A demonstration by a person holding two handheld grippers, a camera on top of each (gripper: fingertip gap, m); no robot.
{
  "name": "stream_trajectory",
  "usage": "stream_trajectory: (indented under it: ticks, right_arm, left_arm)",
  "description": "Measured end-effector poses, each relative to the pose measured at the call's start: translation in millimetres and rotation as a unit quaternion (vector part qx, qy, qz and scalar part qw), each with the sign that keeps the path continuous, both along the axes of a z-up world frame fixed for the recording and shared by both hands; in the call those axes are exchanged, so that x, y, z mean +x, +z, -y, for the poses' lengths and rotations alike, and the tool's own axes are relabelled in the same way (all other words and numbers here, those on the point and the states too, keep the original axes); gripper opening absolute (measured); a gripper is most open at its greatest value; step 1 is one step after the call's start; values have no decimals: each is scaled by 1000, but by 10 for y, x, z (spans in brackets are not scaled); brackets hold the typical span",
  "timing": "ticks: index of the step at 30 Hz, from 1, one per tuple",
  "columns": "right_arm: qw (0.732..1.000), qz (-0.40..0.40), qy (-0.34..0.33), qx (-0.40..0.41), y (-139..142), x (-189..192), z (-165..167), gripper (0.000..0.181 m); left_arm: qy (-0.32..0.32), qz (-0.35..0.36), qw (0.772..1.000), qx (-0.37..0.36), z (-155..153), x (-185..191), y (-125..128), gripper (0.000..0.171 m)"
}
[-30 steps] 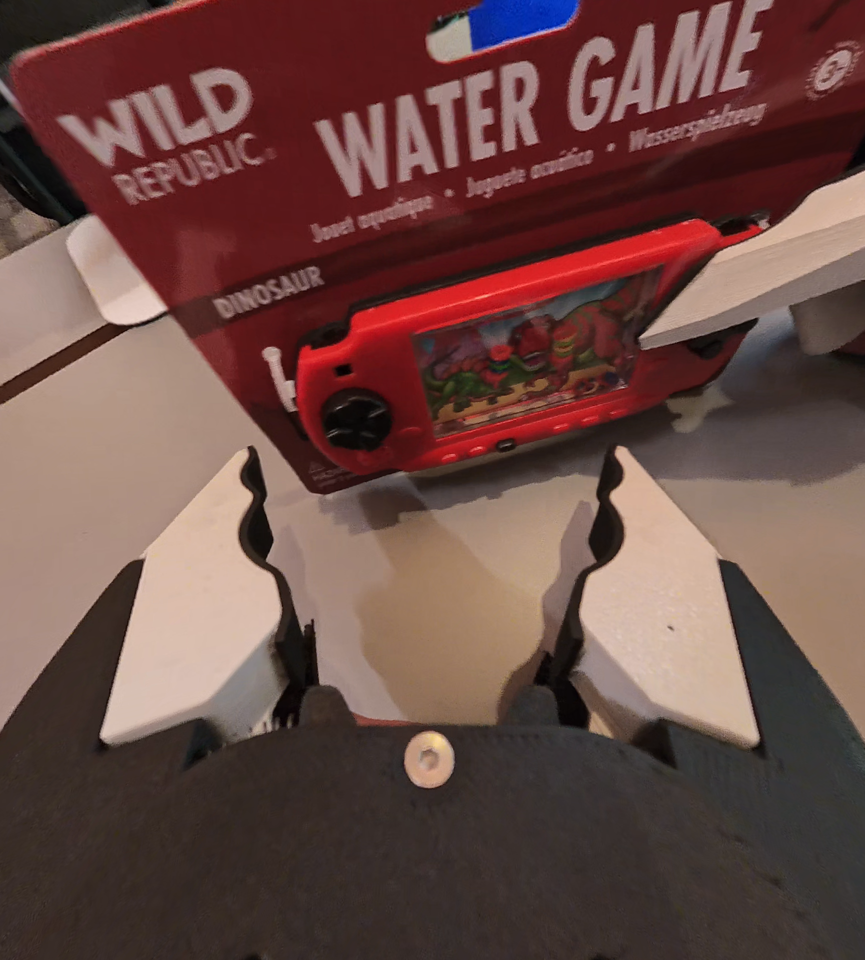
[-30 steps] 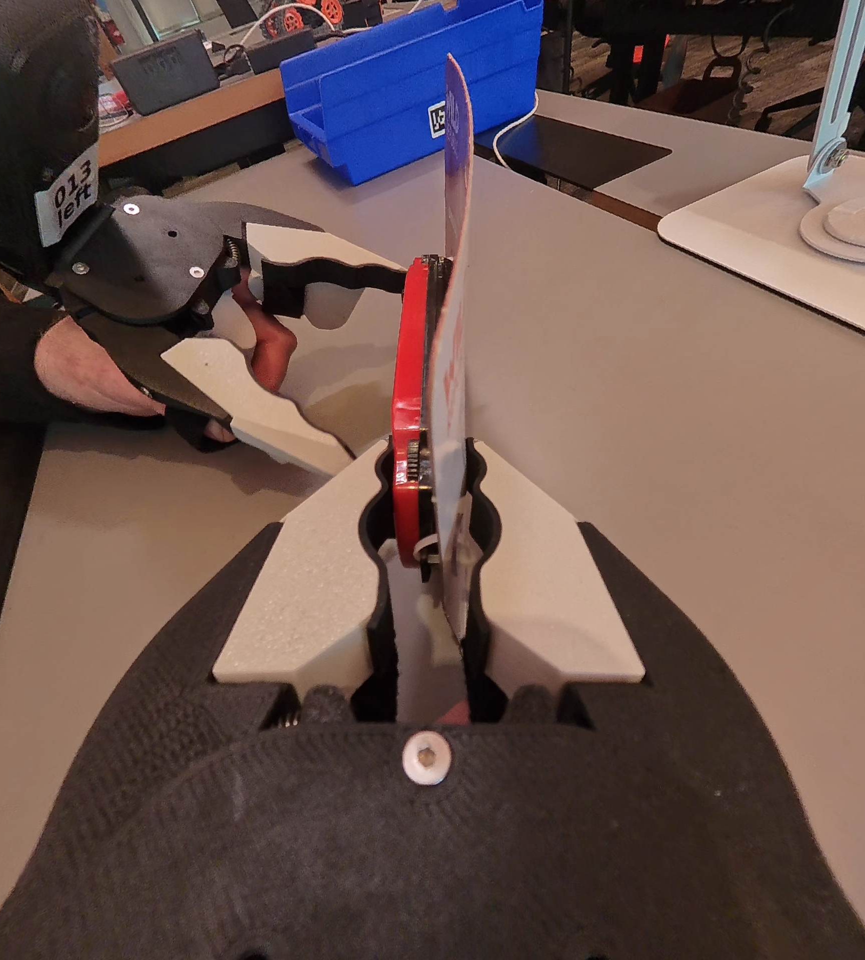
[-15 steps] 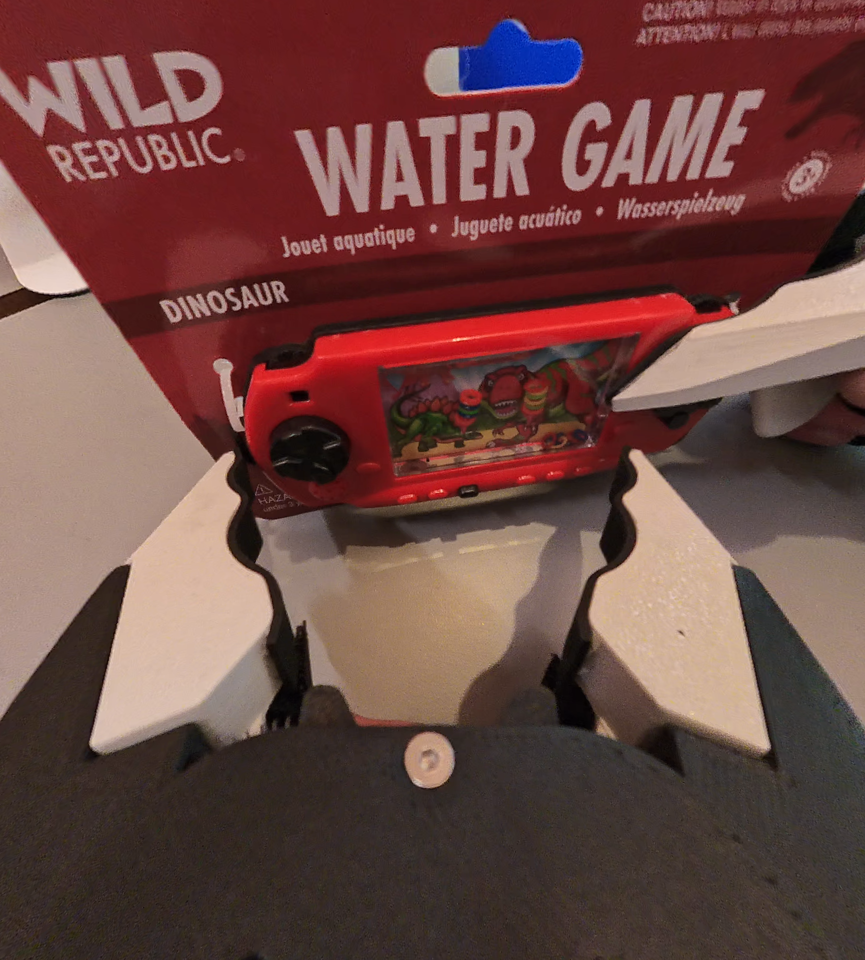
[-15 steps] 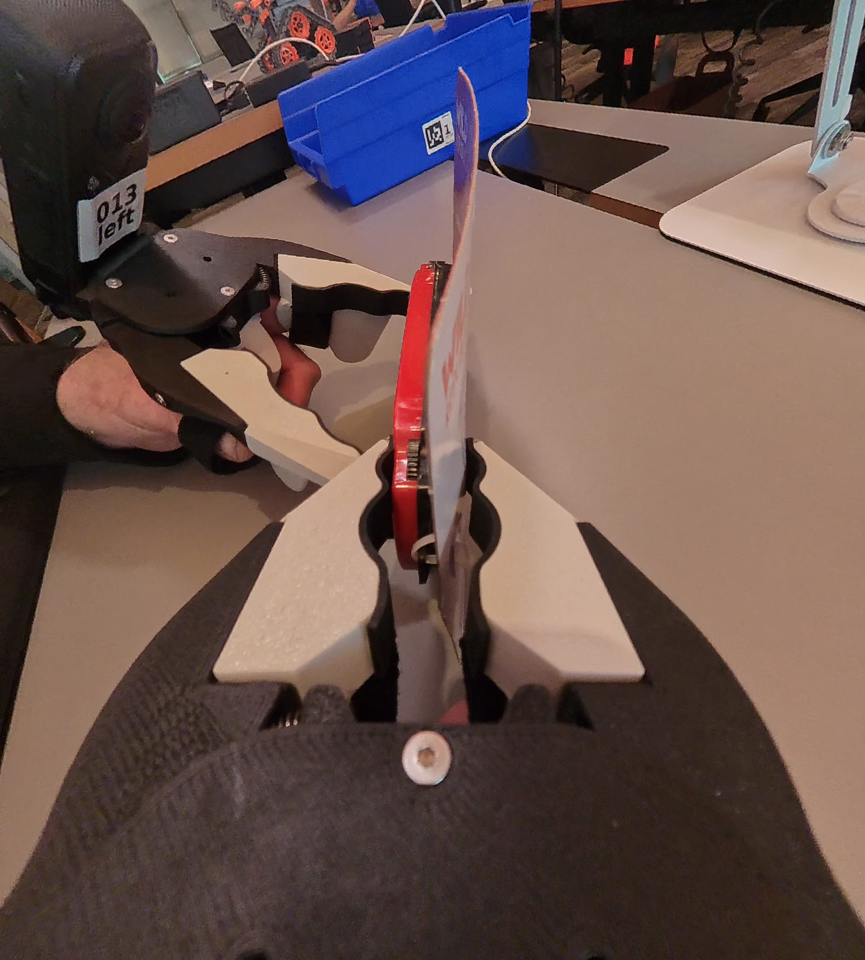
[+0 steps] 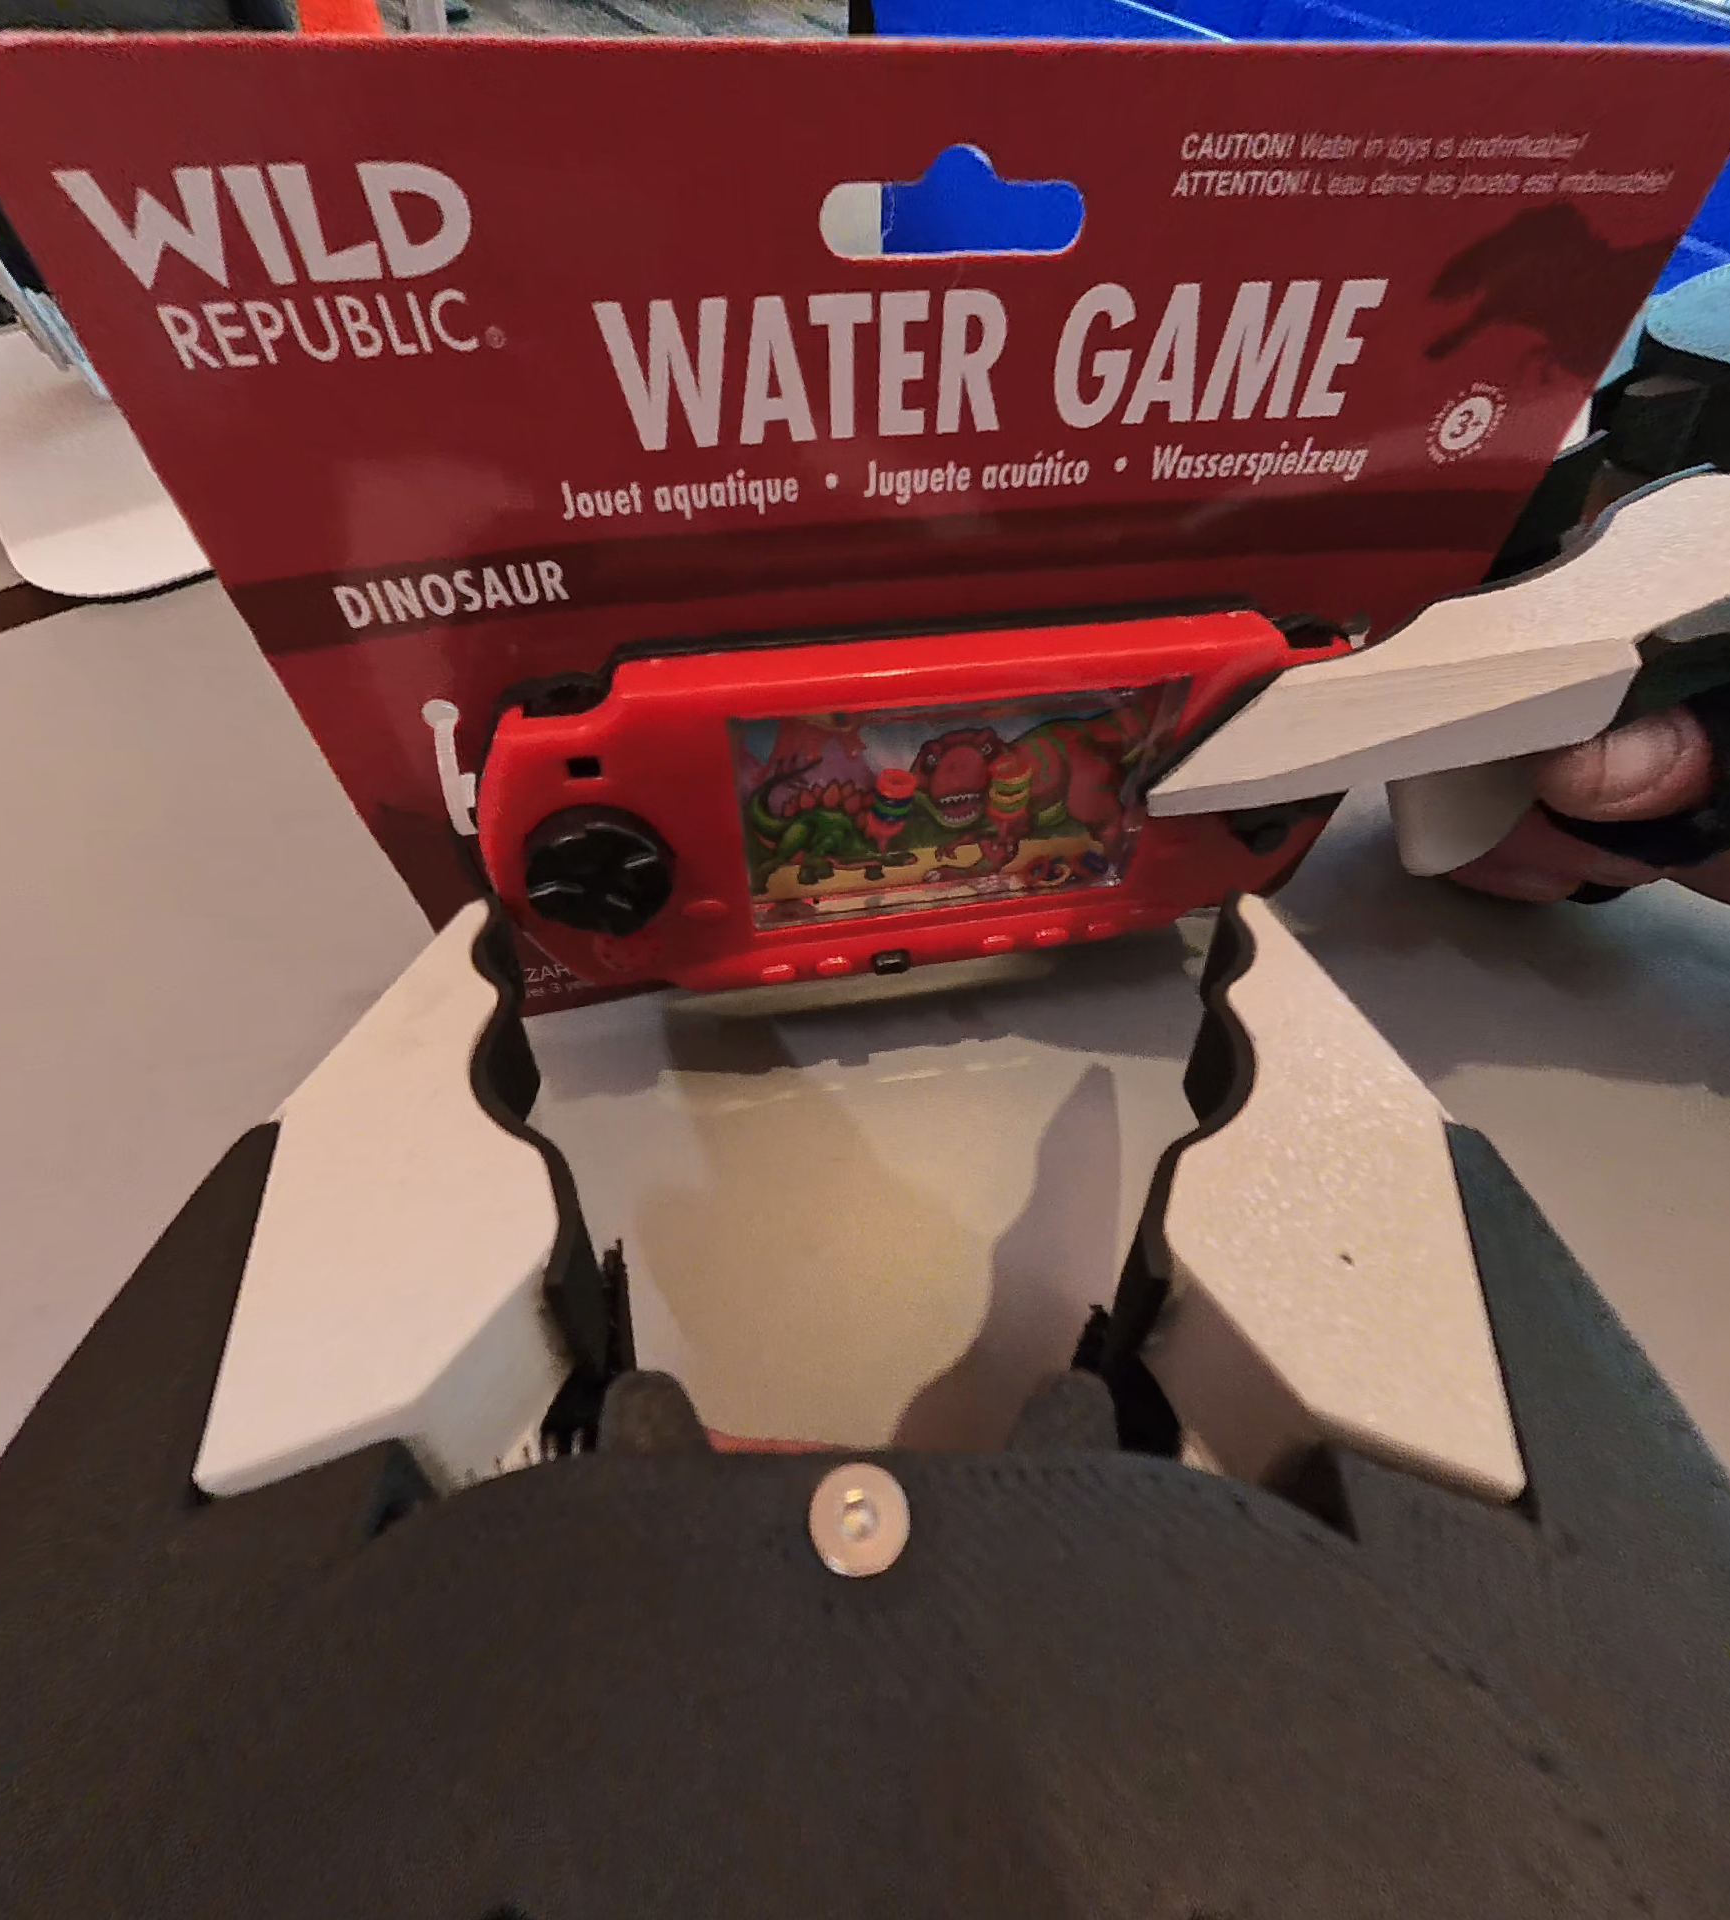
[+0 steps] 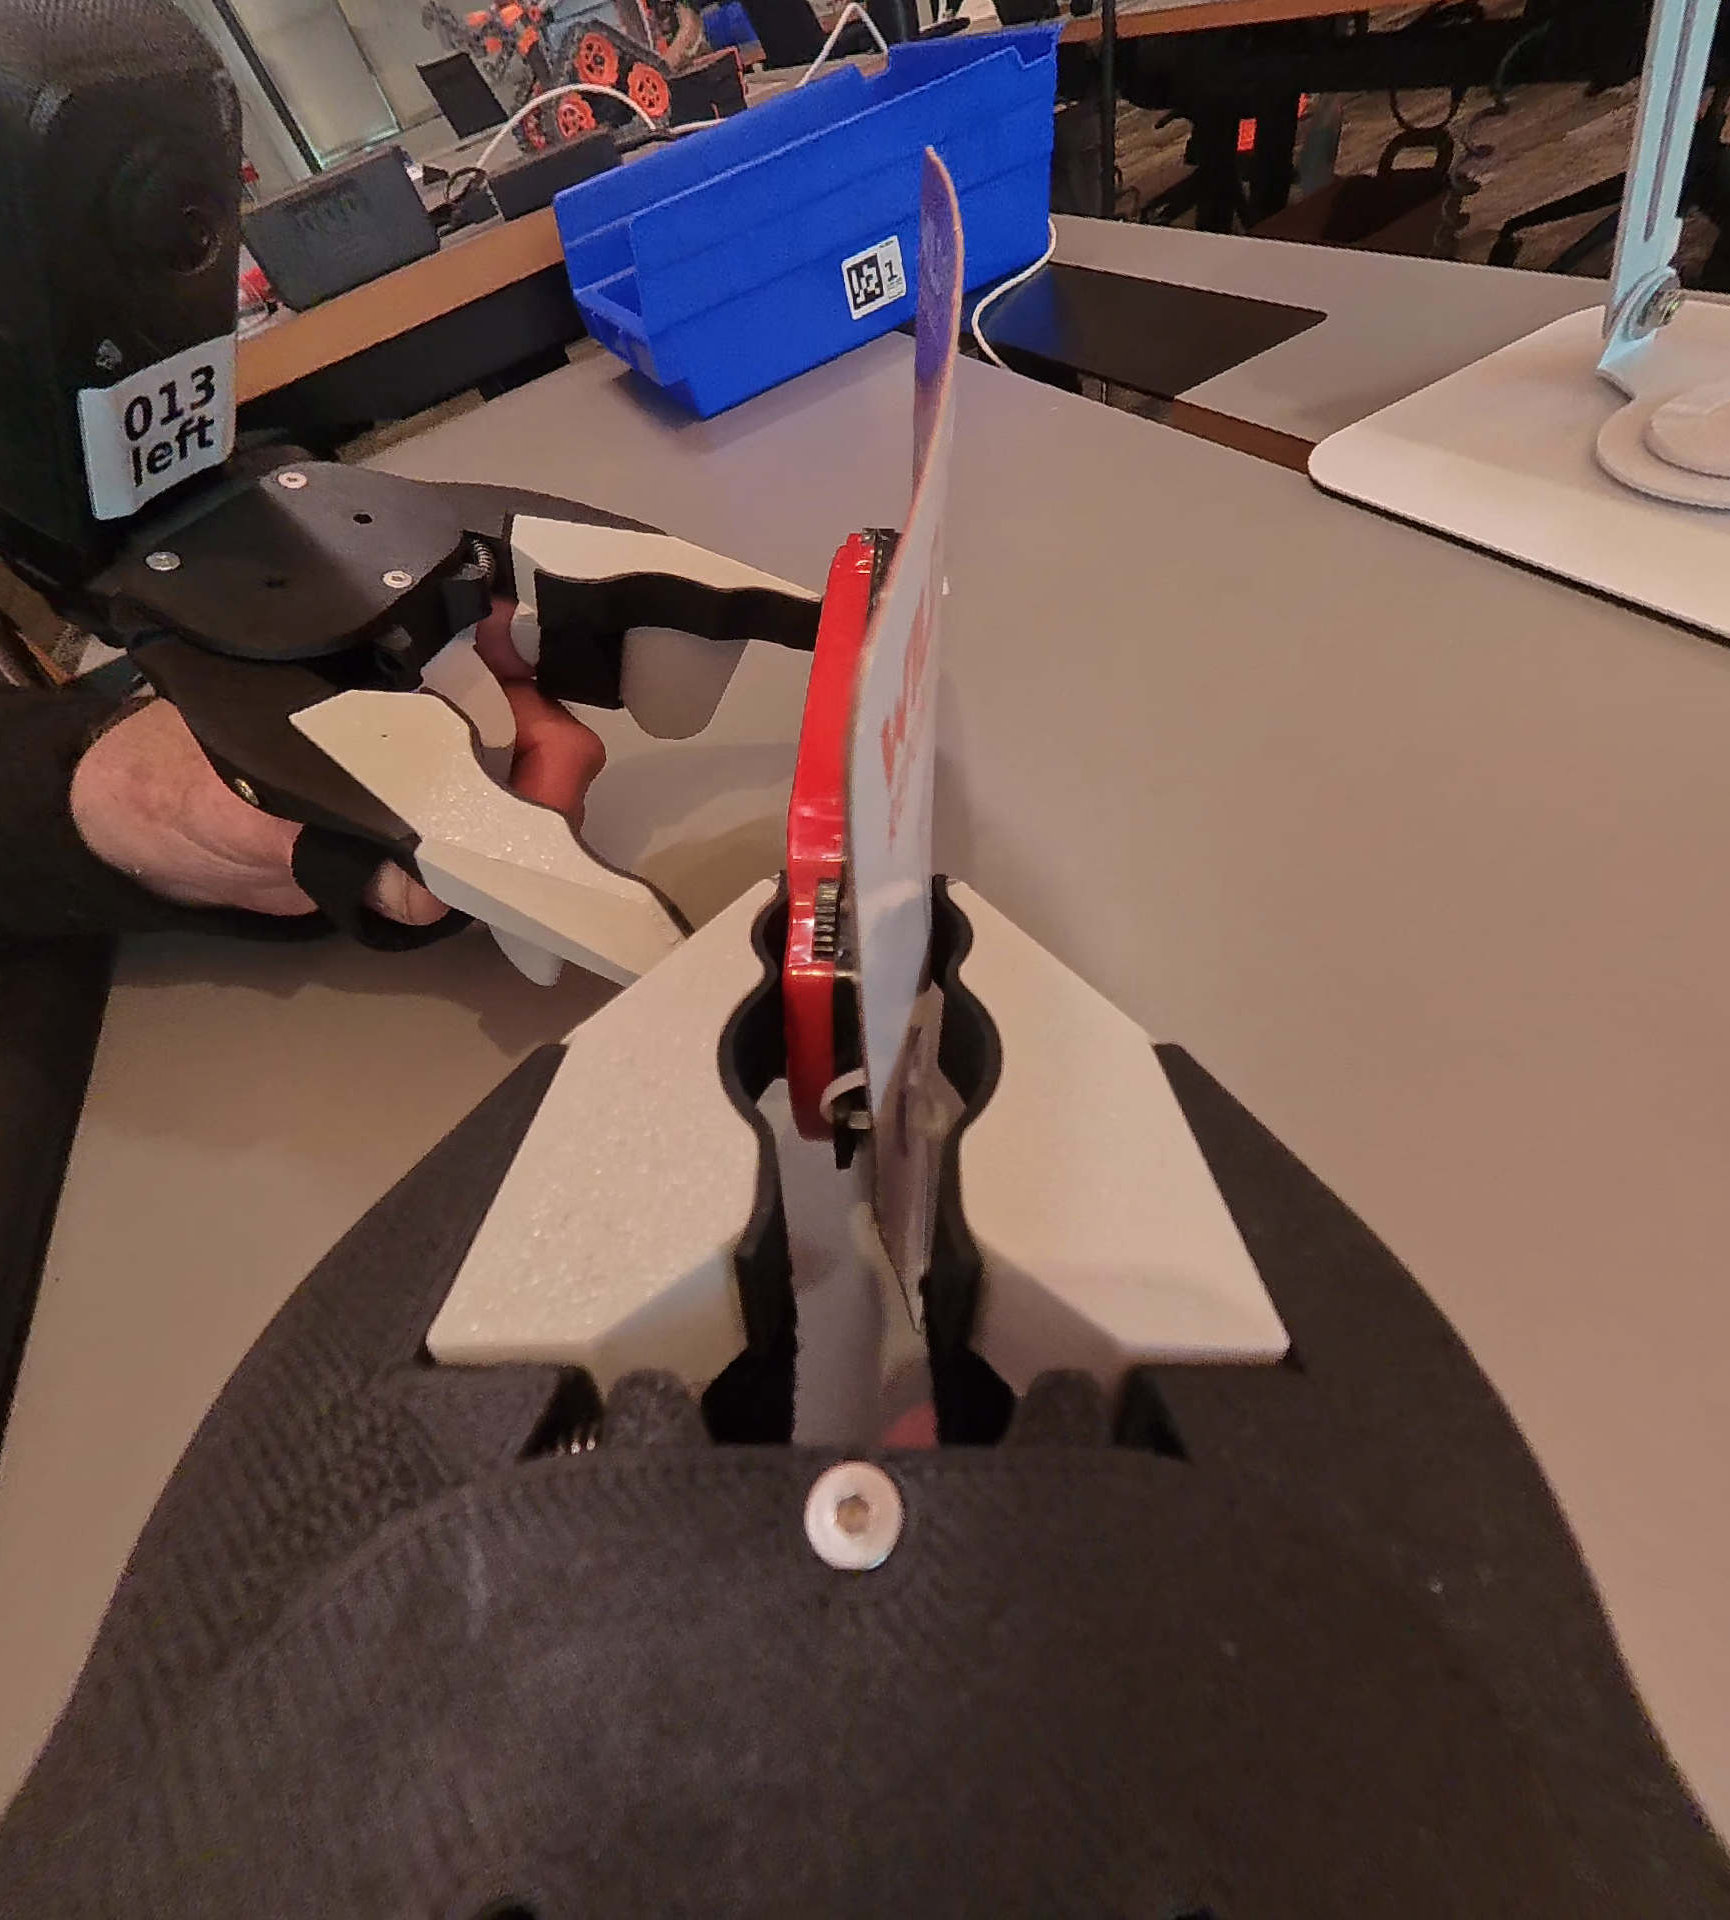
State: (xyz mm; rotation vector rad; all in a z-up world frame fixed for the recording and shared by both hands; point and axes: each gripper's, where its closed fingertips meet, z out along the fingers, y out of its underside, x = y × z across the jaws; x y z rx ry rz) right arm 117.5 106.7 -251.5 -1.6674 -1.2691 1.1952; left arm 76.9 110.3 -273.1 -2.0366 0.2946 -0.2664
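R tongs [image 6: 856,935] clamp toy pack [image 5: 840,436] upright; L tongs [image 5: 856,966] gaping, just beside.

Txt on red card [image 5: 321,468], gripper tag [image 6: 160,436], bin sticker [image 6: 873,275].

left gripper [image 5: 856,935] | moved in toward toy console [image 5: 902,800] since a second ago, open fingertips now flanking its lower edge rather than short of it | packaged card [image 5: 840,343] | fills more of left wrist view, top edge now visible, stands more upright | right wrist view | left gripper [image 6: 736,769] nearer console [image 6: 819,821]
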Motion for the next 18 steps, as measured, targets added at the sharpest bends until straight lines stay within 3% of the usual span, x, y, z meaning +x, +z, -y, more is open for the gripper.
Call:
stream_trajectory:
  ticks: [9,14,18]
  right_arm:
    - [1000,14,1,16,-23,-25,31,23]
    - [1000,5,-12,16,20,-16,-9,22]
    - [1000,6,-10,14,5,-23,-7,22]
  left_arm:
    - [-5,-16,1000,2,-29,24,-40,138]
    - [-7,-14,1000,23,-4,-13,27,124]
    - [-8,-14,1000,25,32,3,48,127]
